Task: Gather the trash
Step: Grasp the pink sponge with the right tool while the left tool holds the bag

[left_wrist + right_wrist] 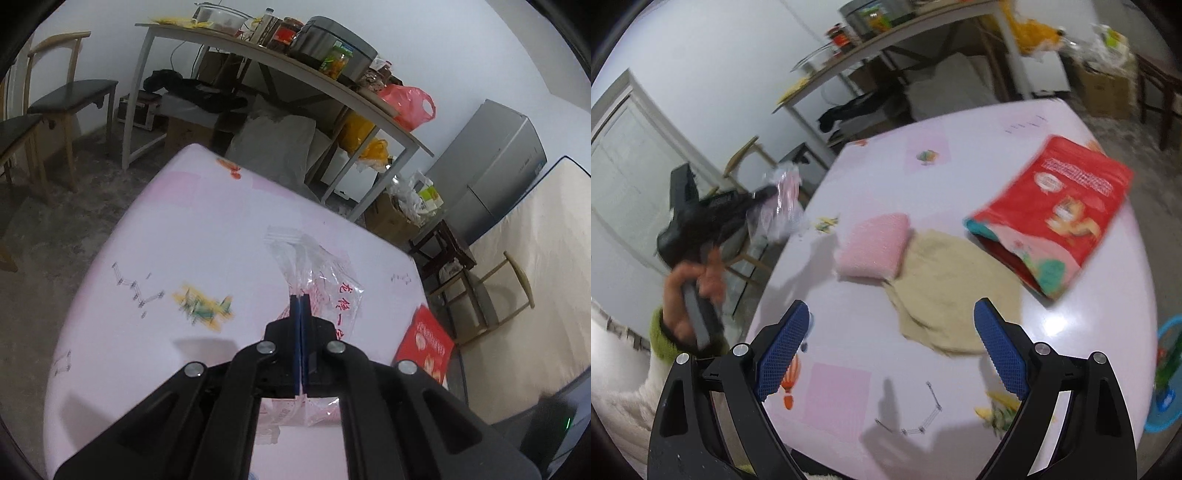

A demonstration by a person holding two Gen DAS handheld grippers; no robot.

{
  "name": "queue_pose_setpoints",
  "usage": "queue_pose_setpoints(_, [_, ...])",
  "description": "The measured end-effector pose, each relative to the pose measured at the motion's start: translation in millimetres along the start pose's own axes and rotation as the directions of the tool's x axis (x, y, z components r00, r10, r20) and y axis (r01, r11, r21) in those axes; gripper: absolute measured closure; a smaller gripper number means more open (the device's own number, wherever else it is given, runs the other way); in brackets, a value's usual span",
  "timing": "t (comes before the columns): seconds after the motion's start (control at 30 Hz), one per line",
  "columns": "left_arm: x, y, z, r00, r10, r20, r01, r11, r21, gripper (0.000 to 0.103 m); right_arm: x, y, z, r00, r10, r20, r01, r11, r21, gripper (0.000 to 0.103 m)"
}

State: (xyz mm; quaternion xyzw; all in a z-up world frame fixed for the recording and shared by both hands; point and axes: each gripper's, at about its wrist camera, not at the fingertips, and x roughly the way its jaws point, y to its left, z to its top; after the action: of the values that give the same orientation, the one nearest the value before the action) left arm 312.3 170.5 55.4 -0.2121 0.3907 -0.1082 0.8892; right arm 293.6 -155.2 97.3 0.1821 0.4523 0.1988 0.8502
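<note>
My left gripper point(300, 301) is shut on a clear plastic bag with red print point(325, 280) and holds it above the pink table point(184, 229). In the right wrist view the left gripper point(764, 194) shows at the left, off the table's edge, with the bag point(785, 206) hanging from it. My right gripper point(892, 332) is open and empty above the table point(1071, 332). Ahead of it lie a beige cloth point(945, 284), a pink foam pad point(875, 245) and a red snack bag point(1056, 218), which also shows in the left wrist view point(424, 343).
A long shelf table point(280, 66) with jars and a cooker stands behind. Chairs point(62, 103) stand at the left, a grey fridge point(495, 166) and a cardboard box of rubbish point(399, 214) at the right. A blue object point(1167, 376) sits beyond the table's right edge.
</note>
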Motion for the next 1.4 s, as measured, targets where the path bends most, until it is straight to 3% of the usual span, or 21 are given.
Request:
queue_pose_setpoints(0.13, [-13, 11, -29, 1.0, 0.001, -0.017, -0.001, 1.0, -0.003, 0.103, 25, 15, 21, 0.998, 0.039, -0.048, -0.041, 0.998, -0.04, 0.016])
queue_pose_setpoints(0.37, [-17, 30, -76, 0.999, 0.018, -0.047, -0.021, 0.997, -0.077, 0.103, 84, 26, 68, 0.994, -0.003, -0.111, -0.006, 0.997, -0.082, 0.016])
queue_pose_setpoints(0.43, [-16, 35, -86, 0.998, 0.018, -0.062, -0.024, 0.995, -0.101, 0.103, 109, 20, 84, 0.988, -0.011, -0.153, 0.003, 0.999, -0.054, 0.02])
queue_pose_setpoints(0.6, [-14, 38, -96, 0.997, 0.05, -0.065, -0.057, 0.993, -0.102, 0.103, 156, -1, 98, 0.958, -0.106, -0.268, 0.117, 0.993, 0.026, 0.039])
queue_pose_setpoints(0.7, [-10, 40, -102, 0.995, 0.06, -0.077, -0.069, 0.992, -0.108, 0.103, 170, -5, 95, 0.944, -0.056, -0.326, 0.087, 0.993, 0.083, 0.055])
queue_pose_setpoints(0.77, [-9, 42, -105, 0.994, 0.061, -0.086, -0.071, 0.991, -0.114, 0.103, 170, -4, 92, 0.941, -0.037, -0.336, 0.076, 0.992, 0.105, 0.068])
queue_pose_setpoints(0.9, [-6, 42, -109, 0.994, 0.065, -0.093, -0.075, 0.991, -0.11, 0.103, 152, 5, 87, 0.952, -0.005, -0.305, 0.043, 0.992, 0.116, 0.078])
queue_pose_setpoints(1.17, [-6, 45, -114, 0.993, 0.073, -0.096, -0.084, 0.99, -0.115, 0.103, 102, 27, 57, 0.972, 0.013, -0.237, 0.01, 0.995, 0.097, 0.083])
queue_pose_setpoints(1.4, [-7, 43, -116, 0.993, 0.055, -0.106, -0.067, 0.992, -0.11, 0.103, 50, 21, -11, 0.982, -0.017, -0.189, 0.044, 0.989, 0.144, 0.084])
